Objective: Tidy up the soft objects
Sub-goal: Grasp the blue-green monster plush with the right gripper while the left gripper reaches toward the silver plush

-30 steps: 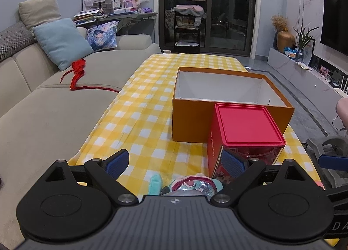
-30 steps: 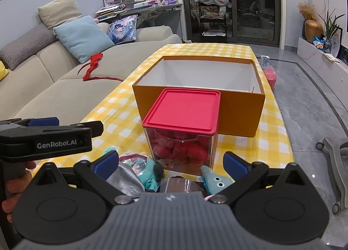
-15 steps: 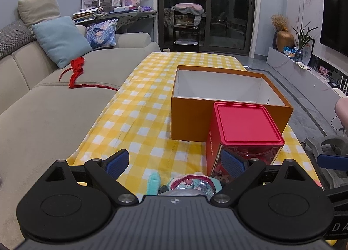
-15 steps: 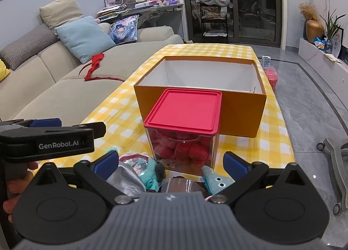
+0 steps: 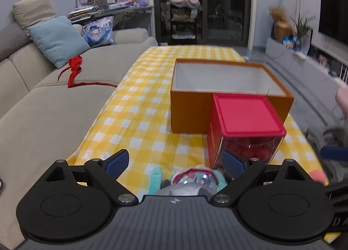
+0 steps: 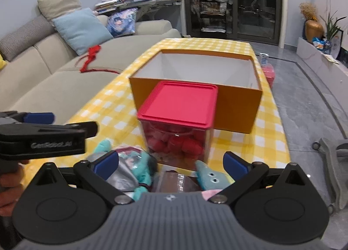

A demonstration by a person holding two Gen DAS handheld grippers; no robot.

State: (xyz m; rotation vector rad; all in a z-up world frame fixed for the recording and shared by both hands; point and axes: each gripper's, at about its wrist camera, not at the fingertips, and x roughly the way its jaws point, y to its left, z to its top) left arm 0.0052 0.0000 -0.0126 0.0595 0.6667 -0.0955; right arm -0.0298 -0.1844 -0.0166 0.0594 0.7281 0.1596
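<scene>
Both grippers spread, holding nothing: left gripper (image 5: pixel 175 164), right gripper (image 6: pixel 170 164). Soft toys lie at the near edge of the surface (image 5: pixel 139 102): teal bagged plush (image 6: pixel 132 168) and blue plush (image 6: pixel 209 177). Advice: centre over one toy, pinch its body, not the bag. Count: one orange box (image 6: pixel 237 106), empty; one red-lidded container (image 6: pixel 179 117).
</scene>
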